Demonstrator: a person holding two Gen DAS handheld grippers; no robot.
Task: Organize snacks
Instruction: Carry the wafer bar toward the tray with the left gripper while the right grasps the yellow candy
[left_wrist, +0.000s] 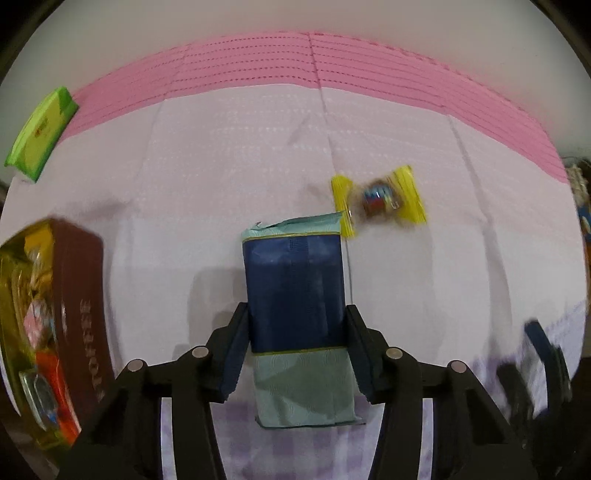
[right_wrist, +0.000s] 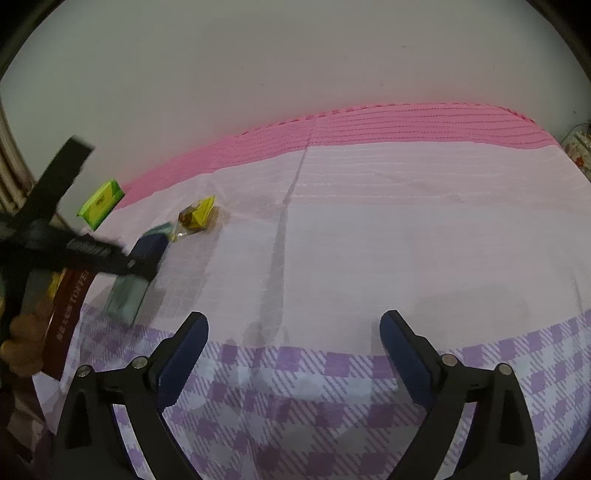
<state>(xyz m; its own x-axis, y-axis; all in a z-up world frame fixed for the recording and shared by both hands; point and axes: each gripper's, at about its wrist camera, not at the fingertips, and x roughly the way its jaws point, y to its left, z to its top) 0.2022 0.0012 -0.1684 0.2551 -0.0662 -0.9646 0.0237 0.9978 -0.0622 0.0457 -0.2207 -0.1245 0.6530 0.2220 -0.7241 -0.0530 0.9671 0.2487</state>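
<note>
My left gripper (left_wrist: 295, 317) is shut on a navy and teal snack packet (left_wrist: 295, 284), held just above the cloth; it also shows in the right wrist view (right_wrist: 138, 271). A yellow wrapped candy (left_wrist: 378, 199) lies just beyond the packet to the right, also seen in the right wrist view (right_wrist: 195, 216). A green snack box (left_wrist: 40, 129) lies at the far left, and shows in the right wrist view (right_wrist: 100, 202). A brown toffee tin (left_wrist: 79, 295) with several snacks stands at the left. My right gripper (right_wrist: 293, 328) is open and empty over the cloth.
A white, pink and purple-checked cloth (right_wrist: 369, 240) covers the table. A pale wall (right_wrist: 295, 66) stands behind the table. The left gripper's arm (right_wrist: 48, 236) crosses the right wrist view at the left. The right gripper (left_wrist: 543, 354) shows blurred at the lower right of the left view.
</note>
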